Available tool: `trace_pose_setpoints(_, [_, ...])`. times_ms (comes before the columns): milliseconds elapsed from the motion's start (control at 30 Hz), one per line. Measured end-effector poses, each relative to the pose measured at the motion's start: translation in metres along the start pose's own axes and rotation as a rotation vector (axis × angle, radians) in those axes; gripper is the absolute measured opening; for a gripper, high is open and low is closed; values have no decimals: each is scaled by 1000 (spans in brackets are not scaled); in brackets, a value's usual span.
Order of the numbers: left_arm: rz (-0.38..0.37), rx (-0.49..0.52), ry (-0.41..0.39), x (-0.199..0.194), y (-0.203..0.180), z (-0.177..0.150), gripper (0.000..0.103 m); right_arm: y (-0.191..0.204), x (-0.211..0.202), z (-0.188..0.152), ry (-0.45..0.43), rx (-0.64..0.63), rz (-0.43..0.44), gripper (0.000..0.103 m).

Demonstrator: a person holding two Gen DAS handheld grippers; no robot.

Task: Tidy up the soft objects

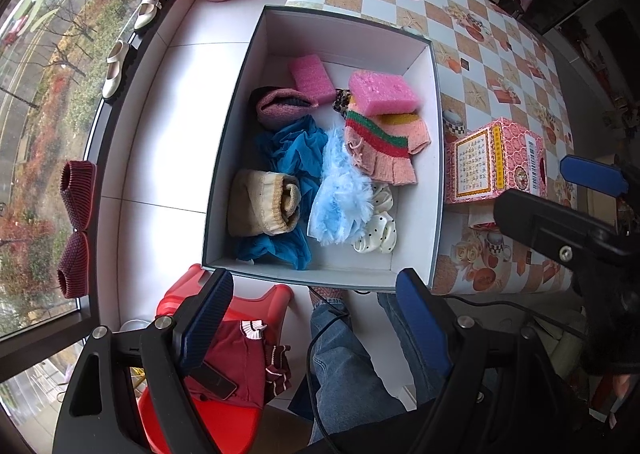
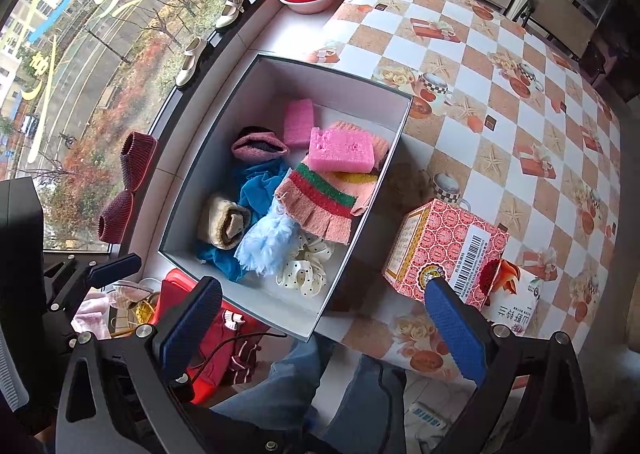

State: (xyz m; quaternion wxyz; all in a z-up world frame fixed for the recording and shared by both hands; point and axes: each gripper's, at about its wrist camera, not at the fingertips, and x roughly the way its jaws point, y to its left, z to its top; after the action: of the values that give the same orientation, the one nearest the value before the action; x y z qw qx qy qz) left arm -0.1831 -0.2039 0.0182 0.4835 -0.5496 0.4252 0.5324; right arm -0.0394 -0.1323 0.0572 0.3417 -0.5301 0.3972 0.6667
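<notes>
Though print blurs, pink box (image 2: 444, 250) shows barcode, seemingly Chinese text; left gripper (image 1: 320, 318), right gripper (image 2: 324, 318) jaws spread, empty.

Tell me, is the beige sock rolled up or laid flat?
Rolled up: the beige sock sits as a thick bundle, cuff folded over itself, in the box.

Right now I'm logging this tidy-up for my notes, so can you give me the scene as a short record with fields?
container: open box on the patterned table
inside: two pink sponges, blue cloth, striped knit, fluffy blue piece, rolled beige sock
beside box: pink carton
left claw: open, empty, above the box's near edge
right claw: open, empty
</notes>
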Motion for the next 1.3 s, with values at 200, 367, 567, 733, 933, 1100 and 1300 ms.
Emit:
trace_pose_setpoints(200, [11, 4, -4, -1, 0, 0, 86, 1, 1, -1, 2, 0, 1, 102])
trace_pose_setpoints(367, [9, 7, 1, 0, -1, 1, 86, 1, 1, -1, 2, 1, 0, 102])
trace_pose_setpoints(567, [4, 6, 9, 2, 1, 2, 86, 2, 3, -1, 10, 0, -2, 102])
trace_pose_setpoints(733, [-1, 1, 14, 3, 3, 3, 86, 4, 5, 2, 14, -4, -5, 102])
trace_pose_setpoints(933, [-5, -4, 22, 5, 5, 5, 86, 5, 6, 2, 15, -5, -7, 102])
trace_pose_setpoints(1100, [-6, -11, 29, 8, 8, 6, 86, 6, 9, 3, 22, -10, -12, 102])
trace_pose_setpoints(1300, [-3, -11, 43, 14, 11, 4, 86, 8, 11, 3, 31, -22, -20, 102])
